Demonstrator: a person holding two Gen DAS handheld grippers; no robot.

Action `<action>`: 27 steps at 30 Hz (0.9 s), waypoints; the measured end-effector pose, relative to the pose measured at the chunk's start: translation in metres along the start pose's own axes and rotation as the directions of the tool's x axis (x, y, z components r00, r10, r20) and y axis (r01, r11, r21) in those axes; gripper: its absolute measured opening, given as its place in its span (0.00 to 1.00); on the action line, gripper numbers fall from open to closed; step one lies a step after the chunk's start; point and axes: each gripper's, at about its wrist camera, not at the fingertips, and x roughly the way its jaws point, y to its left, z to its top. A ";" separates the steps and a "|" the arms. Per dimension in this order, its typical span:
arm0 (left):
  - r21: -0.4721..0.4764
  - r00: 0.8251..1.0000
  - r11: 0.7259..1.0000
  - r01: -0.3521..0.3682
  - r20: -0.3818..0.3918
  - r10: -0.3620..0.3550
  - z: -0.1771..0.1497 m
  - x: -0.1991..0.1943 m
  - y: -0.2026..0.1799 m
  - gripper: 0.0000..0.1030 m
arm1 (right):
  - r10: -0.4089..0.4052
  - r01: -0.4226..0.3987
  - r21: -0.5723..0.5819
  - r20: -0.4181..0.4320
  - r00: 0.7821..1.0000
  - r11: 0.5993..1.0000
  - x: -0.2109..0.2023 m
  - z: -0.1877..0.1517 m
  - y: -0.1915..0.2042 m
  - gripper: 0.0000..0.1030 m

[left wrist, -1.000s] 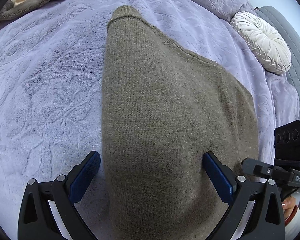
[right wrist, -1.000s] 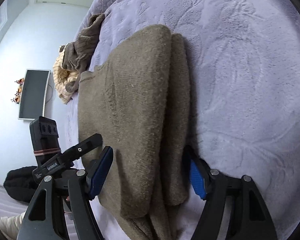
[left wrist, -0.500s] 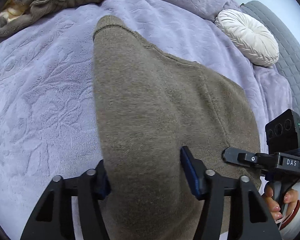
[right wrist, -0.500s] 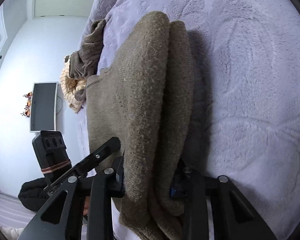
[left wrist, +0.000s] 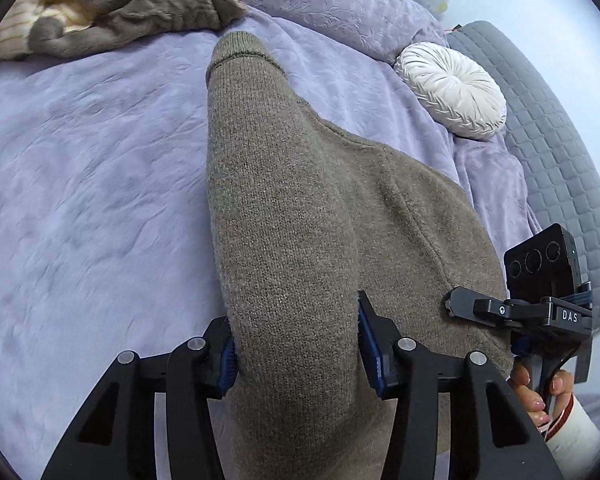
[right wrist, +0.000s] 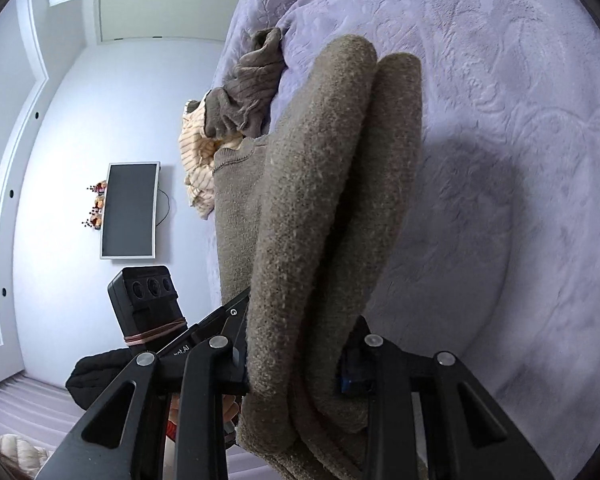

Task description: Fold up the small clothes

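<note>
- Risk: the left gripper [left wrist: 296, 340] has just been closing and is clamped on a thick bunched fold of the olive-brown knitted sweater [left wrist: 300, 208]. If the grip holds only the outer layers, the inner ones could slide out as the near end rises.
- Risk: the right gripper [right wrist: 296, 364], also freshly closed, pinches a two-roll stack at the sweater's near edge; uneven lifting by the two hands would skew the fold.
- Risk: the fuzzy knit may drag on the embossed lilac plush blanket [left wrist: 92, 184] and open up.
- Sweater: folded lengthwise, near end in both grippers, far ribbed end toward the grey-and-cream clothes pile [left wrist: 112, 4], and left of the round white pleated cushion [left wrist: 450, 90].
</note>
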 end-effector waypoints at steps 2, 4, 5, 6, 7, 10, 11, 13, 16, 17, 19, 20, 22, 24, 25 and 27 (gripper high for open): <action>-0.007 1.000 1.000 -0.006 -0.008 0.006 -0.020 -0.018 0.012 0.49 | -0.009 0.009 -0.027 -0.009 1.000 1.000 0.005 -0.019 0.011 0.31; -0.005 1.000 1.000 -0.020 -0.018 0.020 -0.041 -0.035 0.025 0.49 | -0.027 0.027 -0.044 -0.017 0.999 0.999 0.014 -0.044 0.022 0.31; -0.006 0.999 1.000 -0.027 -0.021 0.026 -0.049 -0.041 0.030 0.49 | -0.033 0.032 -0.047 -0.022 0.999 0.998 0.018 -0.055 0.026 0.31; -0.008 0.999 0.999 -0.033 -0.027 0.033 -0.058 -0.049 0.037 0.49 | -0.035 0.033 -0.046 -0.027 0.999 0.998 0.024 -0.066 0.029 0.31; -0.015 0.999 0.999 -0.037 -0.033 0.037 -0.068 -0.055 0.044 0.49 | -0.034 0.033 -0.044 -0.032 0.999 0.999 0.029 -0.078 0.031 0.31; -0.039 0.998 0.998 -0.043 -0.048 0.041 -0.092 -0.073 0.064 0.49 | -0.030 0.029 -0.019 -0.049 0.998 0.999 0.049 -0.113 0.036 0.31; -0.043 0.998 0.998 -0.049 -0.051 0.046 -0.100 -0.078 0.070 0.49 | -0.029 0.028 -0.013 -0.053 0.998 1.000 0.053 -0.121 0.037 0.31; -0.048 0.996 0.997 -0.063 -0.058 0.060 -0.112 -0.082 0.080 0.49 | -0.035 0.034 -0.008 -0.061 0.998 0.999 0.064 -0.139 0.040 0.31; -0.050 0.994 0.995 -0.087 -0.067 0.084 -0.124 -0.080 0.093 0.49 | -0.076 0.074 -0.036 -0.070 0.995 0.997 0.082 -0.160 0.043 0.31; -0.046 0.993 0.994 -0.102 -0.070 0.098 -0.127 -0.076 0.097 0.49 | -0.092 0.089 -0.040 -0.073 0.993 0.995 0.088 -0.163 0.044 0.31; -0.045 0.989 0.991 -0.128 -0.083 0.124 -0.132 -0.069 0.104 0.50 | -0.130 0.127 -0.036 -0.080 0.988 0.991 0.100 -0.167 0.043 0.31; -0.051 0.987 0.989 -0.136 -0.090 0.131 -0.133 -0.065 0.109 0.50 | -0.156 0.153 -0.039 -0.082 0.984 0.987 0.105 -0.169 0.042 0.31; -0.066 0.990 0.990 -0.121 -0.082 0.116 -0.136 -0.065 0.116 0.50 | -0.215 0.212 -0.053 -0.084 0.973 0.976 0.113 -0.171 0.041 0.31; -0.071 0.992 0.992 -0.107 -0.077 0.102 -0.136 -0.065 0.120 0.50 | -0.237 0.234 -0.047 -0.076 0.969 0.971 0.115 -0.170 0.038 0.31; -0.065 0.992 0.992 -0.107 -0.077 0.101 -0.136 -0.064 0.120 0.50 | -0.244 0.242 -0.041 -0.072 0.967 0.970 0.115 -0.169 0.037 0.32; -0.052 0.992 0.993 -0.107 -0.079 0.103 -0.136 -0.063 0.119 0.50 | -0.279 0.277 -0.043 -0.065 0.958 0.960 0.111 -0.167 0.034 0.34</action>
